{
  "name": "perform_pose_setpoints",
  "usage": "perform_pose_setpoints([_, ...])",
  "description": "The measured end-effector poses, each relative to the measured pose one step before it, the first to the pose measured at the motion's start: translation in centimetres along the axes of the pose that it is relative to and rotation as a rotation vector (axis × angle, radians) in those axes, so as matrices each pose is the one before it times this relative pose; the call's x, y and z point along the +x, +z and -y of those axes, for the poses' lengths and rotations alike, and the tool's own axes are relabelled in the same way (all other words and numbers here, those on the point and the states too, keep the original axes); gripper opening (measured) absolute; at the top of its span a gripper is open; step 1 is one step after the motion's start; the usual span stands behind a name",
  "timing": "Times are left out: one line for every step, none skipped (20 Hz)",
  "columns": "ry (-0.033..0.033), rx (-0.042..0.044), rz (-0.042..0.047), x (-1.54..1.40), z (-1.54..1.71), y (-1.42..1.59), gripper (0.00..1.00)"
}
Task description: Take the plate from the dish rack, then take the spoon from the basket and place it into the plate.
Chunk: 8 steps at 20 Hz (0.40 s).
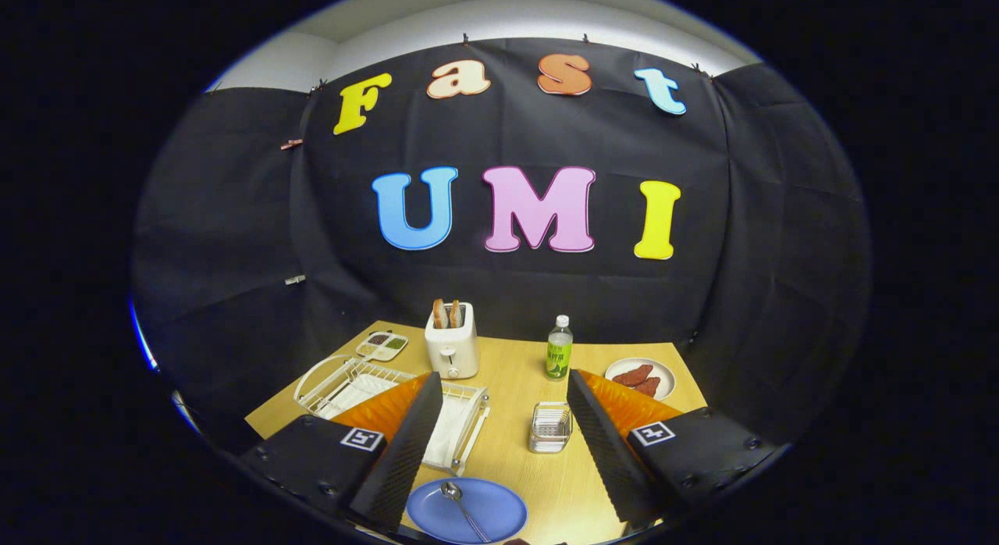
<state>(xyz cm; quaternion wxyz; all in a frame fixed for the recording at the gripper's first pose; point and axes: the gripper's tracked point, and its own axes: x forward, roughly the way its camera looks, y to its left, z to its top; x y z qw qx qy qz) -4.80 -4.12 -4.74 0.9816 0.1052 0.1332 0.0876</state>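
A blue plate lies flat on the wooden table, low between my two fingers and nearer the left one. A metal spoon rests in it, bowl toward the far side. My gripper hovers above the table, open, with nothing between its black ribbed fingers. The white wire dish rack stands to the left, partly hidden behind my left finger. A small wire basket sits just ahead between the fingers, close to the right one.
A white toaster with bread slices stands beyond the rack. A green-labelled bottle is at the back middle. A white plate with sausages sits back right, a small sauce tray back left.
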Motion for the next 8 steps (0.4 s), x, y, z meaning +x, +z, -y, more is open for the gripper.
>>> perform_pose_setpoints([-0.01087, -0.00172, 0.02941, -0.159, 0.365, 1.081, 0.99])
perform_pose_setpoints([-0.01029, -0.00607, 0.02653, -0.17, 0.223, 0.821, 0.98])
perform_pose_setpoints([-0.01271, -0.01181, 0.03252, -0.198, 0.437, 0.841, 0.98])
perform_pose_setpoints([-0.0164, -0.01682, 0.02827, -0.121, 0.496, 0.53, 0.98])
perform_pose_setpoints([-0.01529, -0.0127, 0.0138, -0.242, 0.486, 0.159, 0.98])
perform_pose_setpoints([-0.0084, -0.00235, -0.0032, -0.199, 0.204, -0.054, 0.98])
perform_pose_setpoints([-0.00149, 0.00442, -0.00529, -0.14, -0.173, -0.197, 0.98])
perform_pose_setpoints([0.002, 0.00736, -0.00171, 0.021, -0.025, 0.015, 0.98])
